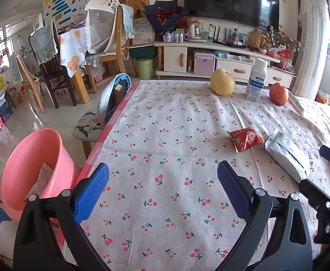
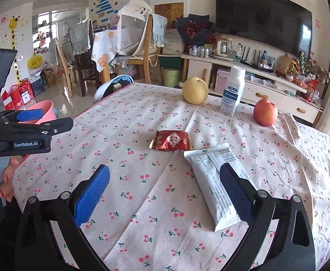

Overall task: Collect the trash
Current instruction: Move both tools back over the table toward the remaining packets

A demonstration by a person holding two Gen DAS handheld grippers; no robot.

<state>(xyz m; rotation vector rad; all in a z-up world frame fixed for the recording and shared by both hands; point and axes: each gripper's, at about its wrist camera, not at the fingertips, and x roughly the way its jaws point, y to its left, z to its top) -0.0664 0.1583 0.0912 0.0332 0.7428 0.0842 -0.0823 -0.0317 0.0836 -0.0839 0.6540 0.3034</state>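
Blue-padded fingers of the left gripper (image 1: pixel 162 178) stand wide apart over bare cherry-print tablecloth (image 1: pixel 165 135), holding nothing.

Right gripper (image 2: pixel 165 180): fingers likewise spread wide, nothing clamped. Its right finger (image 2: pixel 235 192) lies over the near half of the white wrapper; whether it touches is unclear.

Pink bin (image 1: pixel 31 158): plastic, on the floor just off the table's left edge, a printed paper slip inside; base cut off by the left gripper's frame.

White wrapper (image 2: pixel 212 180): long, flat, crimped ends, grey small print too fine to read. It lies on the cloth partly between the right gripper's fingers, toward the right one, angled away to the left.

Red wrapper (image 2: pixel 170 140): small foil packet with a round printed emblem, crumpled, just beyond the white wrapper's far end and ahead of both grippers, well clear of all fingers.

Far table edge: yellow pear (image 2: pixel 195 90), white bottle (image 2: pixel 231 90), red apple (image 2: pixel 265 112), all upright and apart.

A person's fingertips (image 2: pixel 3 180) show at the left edge of the right wrist view, mostly cropped.
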